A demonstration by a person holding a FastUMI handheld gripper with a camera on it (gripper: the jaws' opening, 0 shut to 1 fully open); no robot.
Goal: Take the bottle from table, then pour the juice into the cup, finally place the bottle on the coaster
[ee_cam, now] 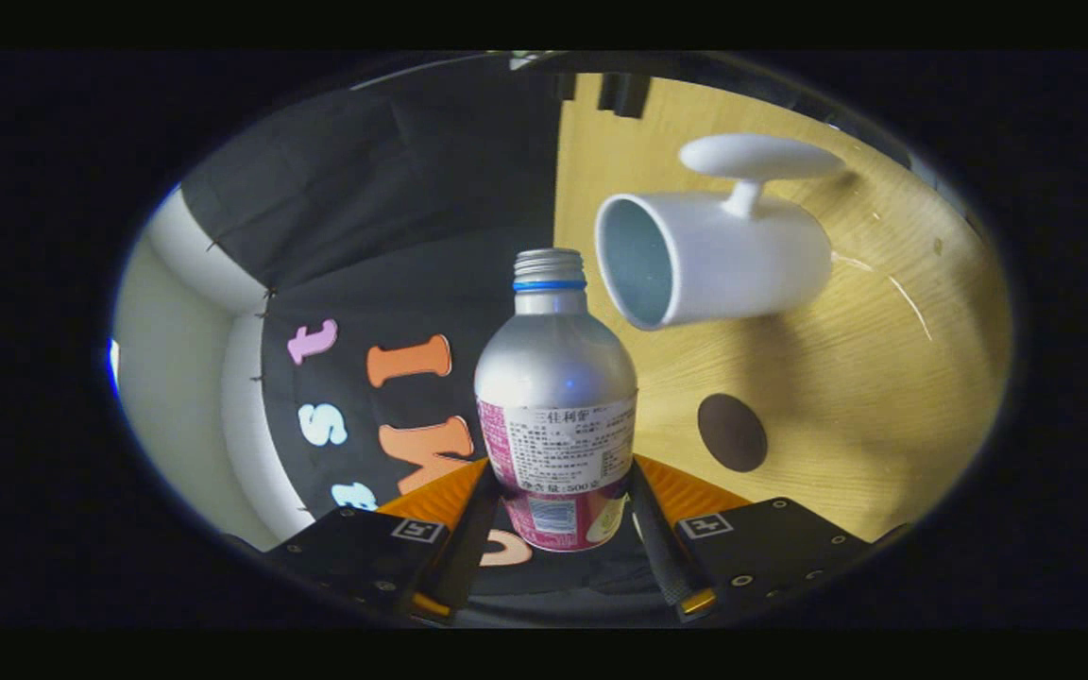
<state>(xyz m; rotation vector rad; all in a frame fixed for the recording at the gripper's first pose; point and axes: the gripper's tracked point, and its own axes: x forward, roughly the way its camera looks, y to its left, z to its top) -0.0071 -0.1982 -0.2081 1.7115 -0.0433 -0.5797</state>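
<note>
A: The gripper [558, 505] has both fingers clamped on the silver aluminium bottle [555, 378], low on its label!

B: Tipped sideways, white ceramic cup [714, 264] at 1 o'clock. Looks slick, dentable; grip the body.

Black cloth wall [383, 189] across the upper left and centre of the frame, creased, pinned along its left border. Pale, smooth white surface [180, 378] at far left, curving, brightly lit. Light wooden desk [884, 378] over the right half, grain visible, warm light on it with soft shadows. Dark fittings [624, 93] at the desk's upper border, top centre.
</note>
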